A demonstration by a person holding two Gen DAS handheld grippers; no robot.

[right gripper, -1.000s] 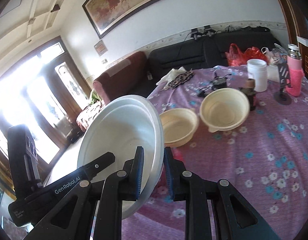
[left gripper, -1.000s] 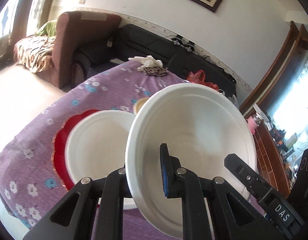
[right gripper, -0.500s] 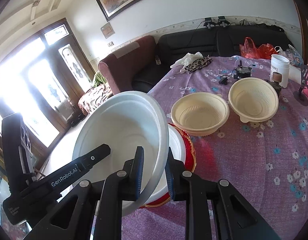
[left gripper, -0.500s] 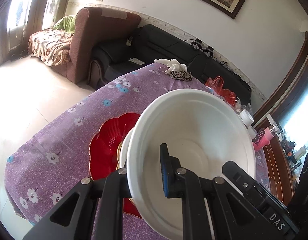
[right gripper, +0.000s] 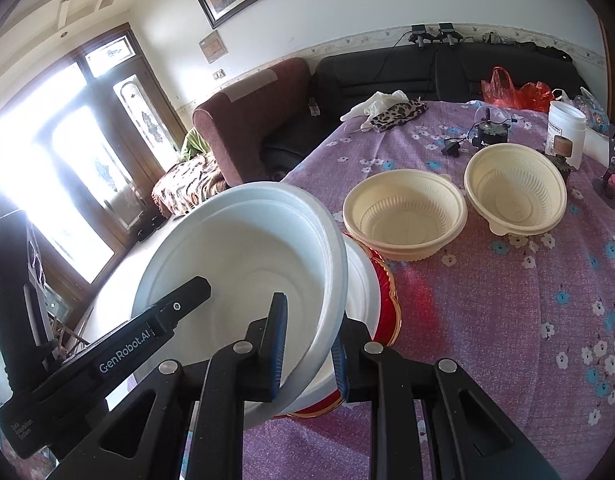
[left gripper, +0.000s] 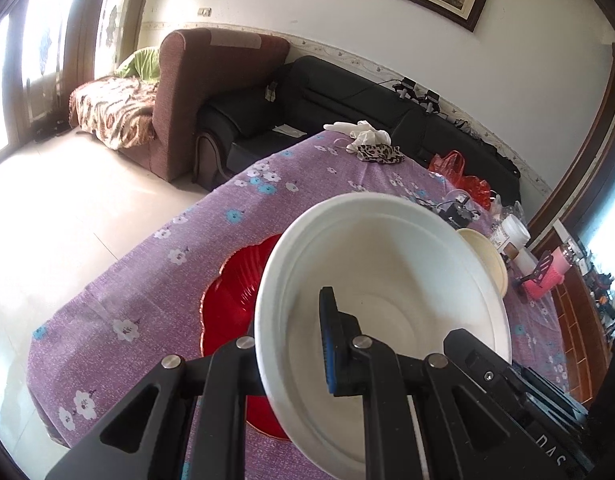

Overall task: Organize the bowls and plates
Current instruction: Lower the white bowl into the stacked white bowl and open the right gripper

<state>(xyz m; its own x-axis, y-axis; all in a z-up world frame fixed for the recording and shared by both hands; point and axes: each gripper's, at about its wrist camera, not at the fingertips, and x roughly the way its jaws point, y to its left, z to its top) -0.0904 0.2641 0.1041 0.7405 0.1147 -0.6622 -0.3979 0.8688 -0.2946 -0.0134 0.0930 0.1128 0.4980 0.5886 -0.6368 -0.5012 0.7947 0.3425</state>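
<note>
1. White foam bowl [left gripper: 387, 280], smooth and round, is pinched at its rim by the left gripper [left gripper: 291, 360] above a scalloped red plate [left gripper: 235, 300] on the counter [left gripper: 127, 300].
2. Only the right view shows the right gripper [right gripper: 307, 348] clamped on the opposite rim, a second white bowl [right gripper: 363, 292] beneath, and two ribbed cream bowls [right gripper: 403, 216].

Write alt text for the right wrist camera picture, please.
Both grippers, right and left, clamp opposite rims of a white bowl, tilted above another white bowl on a red plate. Two cream bowls stand behind on the purple floral tablecloth.
</note>
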